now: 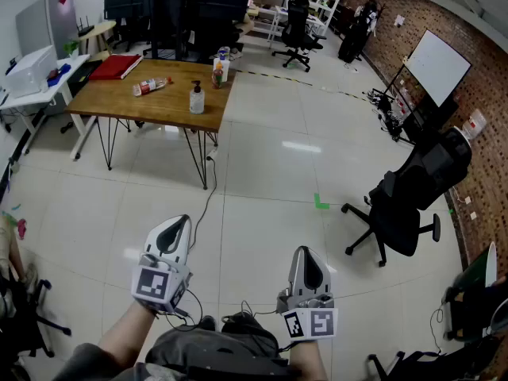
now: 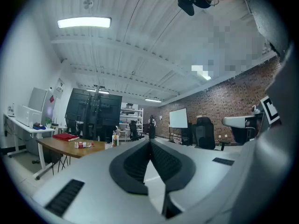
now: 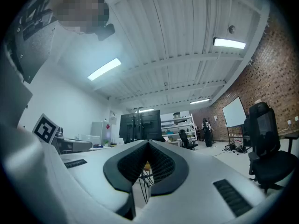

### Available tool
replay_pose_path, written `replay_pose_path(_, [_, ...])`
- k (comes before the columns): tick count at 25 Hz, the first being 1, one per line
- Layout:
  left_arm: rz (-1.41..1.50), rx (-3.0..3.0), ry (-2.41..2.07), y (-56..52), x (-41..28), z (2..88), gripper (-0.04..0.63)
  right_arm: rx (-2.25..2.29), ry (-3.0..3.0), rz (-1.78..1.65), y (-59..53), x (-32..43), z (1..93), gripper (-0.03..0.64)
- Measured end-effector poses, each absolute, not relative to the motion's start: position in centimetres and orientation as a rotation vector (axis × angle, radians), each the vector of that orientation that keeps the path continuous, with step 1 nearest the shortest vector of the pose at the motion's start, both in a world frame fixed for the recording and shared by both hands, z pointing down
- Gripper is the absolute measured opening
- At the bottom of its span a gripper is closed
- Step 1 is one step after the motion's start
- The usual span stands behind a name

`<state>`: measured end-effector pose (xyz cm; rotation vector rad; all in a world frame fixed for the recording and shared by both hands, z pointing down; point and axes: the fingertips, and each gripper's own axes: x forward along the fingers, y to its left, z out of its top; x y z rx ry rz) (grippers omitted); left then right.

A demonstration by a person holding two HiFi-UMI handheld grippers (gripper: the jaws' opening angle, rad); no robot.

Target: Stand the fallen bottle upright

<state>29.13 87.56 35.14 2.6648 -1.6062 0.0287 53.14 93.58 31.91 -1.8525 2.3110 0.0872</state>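
- Left hand-held gripper (image 1: 178, 222): held low in front of the person, above the tiled floor (image 1: 262, 173). Jaws are together at the tips with nothing between them.
- Right hand-held gripper (image 1: 302, 252): held beside the left one and apart from it, tilted slightly upward. Jaws meet at the tips and nothing is gripped.
- Fallen bottle (image 1: 151, 86): lies on its side on the wooden tabletop (image 1: 171, 111) across the room, well apart from both hand-held grippers. It is clear with a red label, and nothing touches it.
- Pump bottle (image 1: 197, 99): upright on the same tabletop, to the right of the fallen bottle and near the front edge.
- Red folder (image 1: 115, 67): flat on the tabletop, beyond the fallen bottle and to its left.
- Small group of upright containers (image 1: 220, 67): at the far right corner of the tabletop. Their type cannot be made out.
- Black office chair (image 1: 405, 205): on the floor to the right, away from the tabletop.
- Whiteboard (image 1: 437, 66): stands against the brick wall on the right.
- Green mark (image 1: 321, 202): on the floor between the tabletop and the chair.
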Motion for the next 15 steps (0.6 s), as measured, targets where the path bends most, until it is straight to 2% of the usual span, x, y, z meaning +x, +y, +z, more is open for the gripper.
replay_pose_path(8, [0.021,2.632,-1.650,82.0,26.0,36.4,0.032,-1.841,2.321,0.090,87.0,51.0,33.1,0.009])
replay_pose_path(15, [0.041,2.593,-1.715,75.6,26.1,37.7,0.032,-1.772,2.349,0.081,79.0,51.9,34.6,0.009])
